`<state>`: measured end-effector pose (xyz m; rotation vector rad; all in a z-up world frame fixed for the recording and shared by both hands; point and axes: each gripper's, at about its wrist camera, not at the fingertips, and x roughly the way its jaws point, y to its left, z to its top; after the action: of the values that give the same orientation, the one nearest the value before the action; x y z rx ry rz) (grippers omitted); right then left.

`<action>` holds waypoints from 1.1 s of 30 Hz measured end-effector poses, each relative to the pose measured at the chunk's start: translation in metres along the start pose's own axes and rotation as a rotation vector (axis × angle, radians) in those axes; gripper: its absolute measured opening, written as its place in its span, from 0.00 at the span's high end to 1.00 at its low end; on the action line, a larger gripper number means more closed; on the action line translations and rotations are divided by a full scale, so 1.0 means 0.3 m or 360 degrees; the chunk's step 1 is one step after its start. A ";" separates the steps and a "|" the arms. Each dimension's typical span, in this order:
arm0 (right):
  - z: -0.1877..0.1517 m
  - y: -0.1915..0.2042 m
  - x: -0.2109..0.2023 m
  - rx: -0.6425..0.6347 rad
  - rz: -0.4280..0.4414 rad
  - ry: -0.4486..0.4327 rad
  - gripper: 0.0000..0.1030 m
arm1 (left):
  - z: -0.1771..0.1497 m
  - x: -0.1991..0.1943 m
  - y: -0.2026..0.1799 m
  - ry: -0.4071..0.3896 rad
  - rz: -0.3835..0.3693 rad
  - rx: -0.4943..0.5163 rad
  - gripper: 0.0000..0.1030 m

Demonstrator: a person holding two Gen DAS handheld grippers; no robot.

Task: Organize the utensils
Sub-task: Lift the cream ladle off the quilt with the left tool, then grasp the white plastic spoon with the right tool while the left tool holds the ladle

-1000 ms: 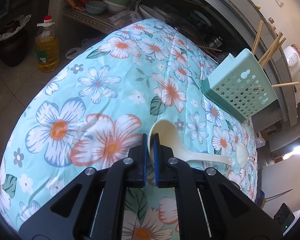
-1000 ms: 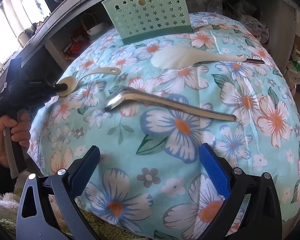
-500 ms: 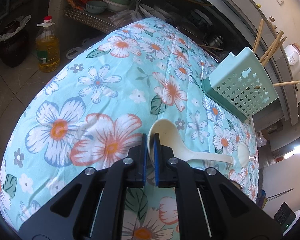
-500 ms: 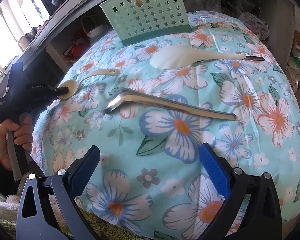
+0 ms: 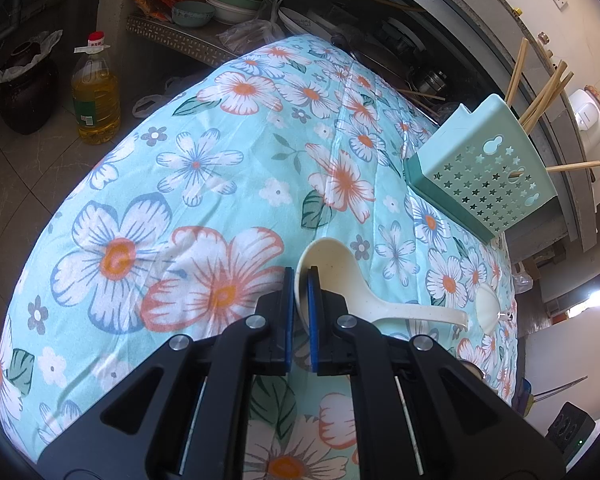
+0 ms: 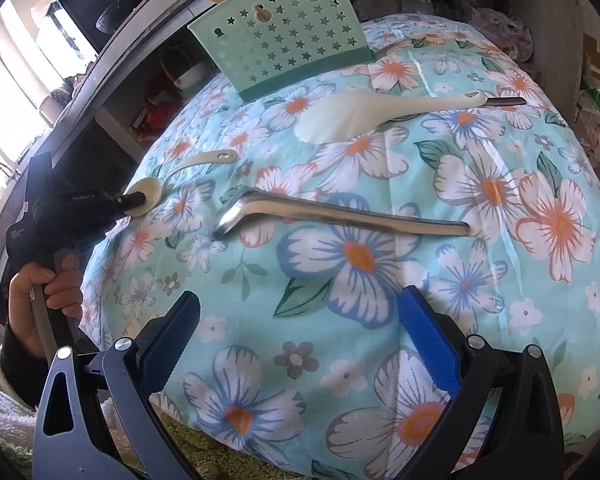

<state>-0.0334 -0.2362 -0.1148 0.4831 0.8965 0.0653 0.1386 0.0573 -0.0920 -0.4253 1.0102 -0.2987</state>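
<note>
Spoon pinched, holder ahead

The left gripper [image 5: 299,312] clamps the cream spoon's [image 5: 340,280] bowl rim, handle pointing to 3 o'clock; the green holder [image 5: 484,176] stands at 1 o'clock. The right gripper [image 6: 300,344] gapes wide, holding nothing.

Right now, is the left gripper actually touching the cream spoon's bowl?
Touching. The left wrist view shows the left gripper shut on the cream spoon, its blue pads pinching the bowl's rim with no gap.

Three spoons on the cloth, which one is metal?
The long steel spoon lying across the middle of the floral cloth. The other two are cream plastic: the small spoon and the rice paddle.
</note>
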 end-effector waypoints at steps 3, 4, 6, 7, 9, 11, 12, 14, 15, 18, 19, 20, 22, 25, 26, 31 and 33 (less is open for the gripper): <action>0.001 0.002 -0.001 -0.0010 -0.0009 0.0003 0.06 | 0.000 0.000 0.001 0.0000 0.0000 0.0001 0.95; 0.001 -0.001 -0.001 -0.0012 -0.0009 0.0000 0.06 | 0.001 0.001 -0.001 0.0001 0.0000 -0.0001 0.95; -0.001 -0.003 -0.002 -0.0009 -0.0006 -0.0011 0.06 | 0.000 0.000 0.000 0.0002 0.0001 0.0000 0.95; -0.002 -0.005 -0.003 -0.0004 -0.0001 -0.0018 0.06 | -0.001 0.000 0.000 0.0002 0.0002 0.0001 0.95; -0.004 -0.004 -0.005 -0.0001 0.0008 -0.0025 0.06 | 0.001 0.001 -0.001 0.0001 0.0001 0.0000 0.95; -0.006 -0.003 -0.005 -0.0001 0.0008 -0.0027 0.06 | 0.001 0.001 -0.001 0.0001 0.0000 0.0000 0.95; -0.006 -0.003 -0.005 -0.0003 0.0006 -0.0026 0.06 | 0.000 0.000 0.001 0.0001 0.0000 0.0000 0.95; -0.007 -0.005 -0.006 -0.0008 0.0002 -0.0026 0.06 | 0.002 0.000 -0.002 0.0001 0.0000 0.0000 0.95; -0.009 -0.004 -0.007 -0.0008 0.0004 -0.0029 0.06 | 0.002 0.000 -0.002 0.0002 0.0001 0.0001 0.95; -0.012 -0.009 -0.013 0.0006 0.0037 -0.0050 0.06 | 0.001 -0.001 -0.001 0.0001 0.0000 -0.0001 0.95; -0.013 -0.016 -0.018 0.0019 0.0063 -0.0064 0.06 | 0.000 0.000 0.000 0.0000 0.0000 -0.0001 0.95; -0.013 -0.022 -0.022 0.0041 0.0083 -0.0075 0.06 | 0.002 0.001 -0.003 0.0001 0.0001 0.0000 0.95; -0.007 -0.032 -0.036 0.0097 0.0116 -0.0086 0.06 | 0.001 0.001 -0.003 0.0002 0.0003 0.0002 0.95; 0.017 -0.020 -0.084 0.0071 0.0111 -0.0129 0.06 | 0.000 0.000 -0.005 0.0002 0.0006 0.0002 0.95; 0.026 -0.007 -0.111 0.0015 0.0103 -0.0182 0.06 | -0.001 0.000 -0.004 0.0001 0.0009 0.0002 0.95; 0.106 0.060 -0.237 -0.0368 -0.0143 -0.0498 0.06 | -0.002 0.002 -0.004 0.0000 0.0008 0.0001 0.95; 0.149 0.060 -0.233 -0.0469 -0.0280 -0.0530 0.09 | -0.002 0.003 -0.006 0.0002 0.0011 0.0004 0.95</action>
<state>-0.0406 -0.2546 -0.0322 0.1321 0.5856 -0.0433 0.1384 0.0553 -0.0922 -0.4190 1.0122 -0.2941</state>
